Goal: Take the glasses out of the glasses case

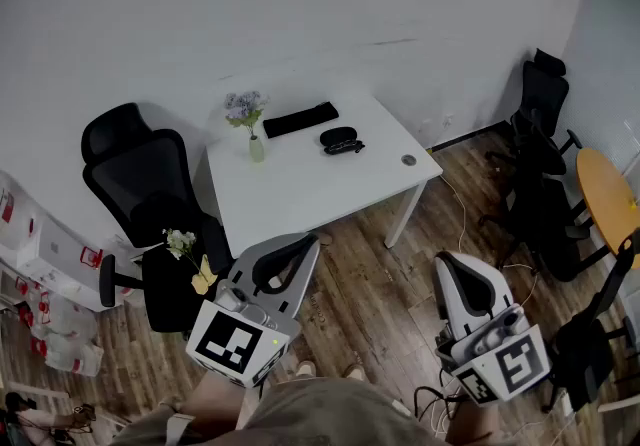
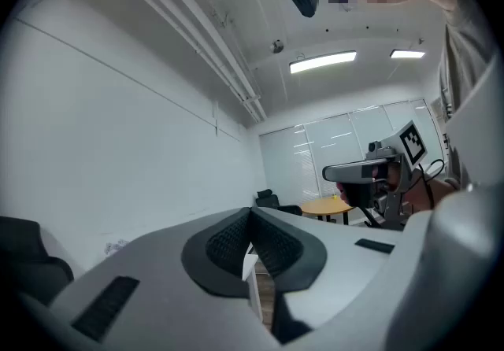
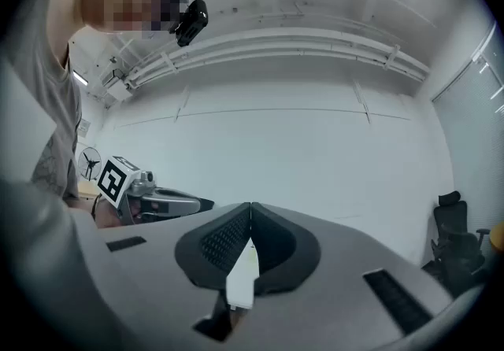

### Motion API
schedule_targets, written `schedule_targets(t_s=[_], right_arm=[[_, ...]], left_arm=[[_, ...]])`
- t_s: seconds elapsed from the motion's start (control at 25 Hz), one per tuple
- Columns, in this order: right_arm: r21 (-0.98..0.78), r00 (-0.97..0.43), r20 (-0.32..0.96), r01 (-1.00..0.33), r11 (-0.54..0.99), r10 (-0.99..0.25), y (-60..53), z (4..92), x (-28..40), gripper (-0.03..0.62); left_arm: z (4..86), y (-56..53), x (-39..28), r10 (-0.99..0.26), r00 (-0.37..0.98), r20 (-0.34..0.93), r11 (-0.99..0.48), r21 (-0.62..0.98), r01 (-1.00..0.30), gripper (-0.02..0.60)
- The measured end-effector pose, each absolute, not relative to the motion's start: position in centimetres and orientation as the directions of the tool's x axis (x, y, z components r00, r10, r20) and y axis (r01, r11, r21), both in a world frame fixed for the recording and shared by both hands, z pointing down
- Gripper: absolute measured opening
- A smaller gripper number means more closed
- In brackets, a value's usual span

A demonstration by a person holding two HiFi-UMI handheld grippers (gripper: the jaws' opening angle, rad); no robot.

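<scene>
A black oval glasses case point(image 1: 340, 140) lies on the far part of a white rectangular desk point(image 1: 300, 196), just beside a long flat black pad point(image 1: 300, 120). Well apart from the case, nearer the person, the left claw point(image 1: 305, 246) and right claw point(image 1: 447, 259) hang over the brown wooden floor point(image 1: 370, 304). Both claws are pressed together and empty.

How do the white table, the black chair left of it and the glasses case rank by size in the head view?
1. white table
2. black chair, a little smaller
3. glasses case, clearly smallest
</scene>
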State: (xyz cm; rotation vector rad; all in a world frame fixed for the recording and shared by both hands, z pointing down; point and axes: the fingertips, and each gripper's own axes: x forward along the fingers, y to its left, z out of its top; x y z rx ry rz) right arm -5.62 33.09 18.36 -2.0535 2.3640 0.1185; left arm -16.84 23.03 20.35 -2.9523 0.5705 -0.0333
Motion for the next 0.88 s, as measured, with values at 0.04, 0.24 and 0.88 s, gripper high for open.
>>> schedule_targets(t_s=[0.04, 0.24, 0.88], right_arm=[[0.052, -0.142, -0.057, -0.989, 0.140, -0.988, 33.1, 18.4, -5.3, 0.031], [0.055, -0.147, -0.047, -0.988, 0.145, -0.988, 33.0, 18.9, -4.0, 0.031], [0.022, -0.154, -0.115, -0.988, 0.153, -0.981, 34.3, 19.1, 2.3, 0.127]], left_arm=[[20.4, 23.0, -16.6, -0.374, 0.927, -0.003, -0.919, -0.135, -0.371, 0.015], [20.5, 22.6, -15.4, -0.402, 0.916, 0.004, -0.911, -0.104, -0.399, 0.015], [21.4, 24.0, -11.0, -0.465, 0.885, 0.023, -0.879, -0.132, -0.458, 0.015]])
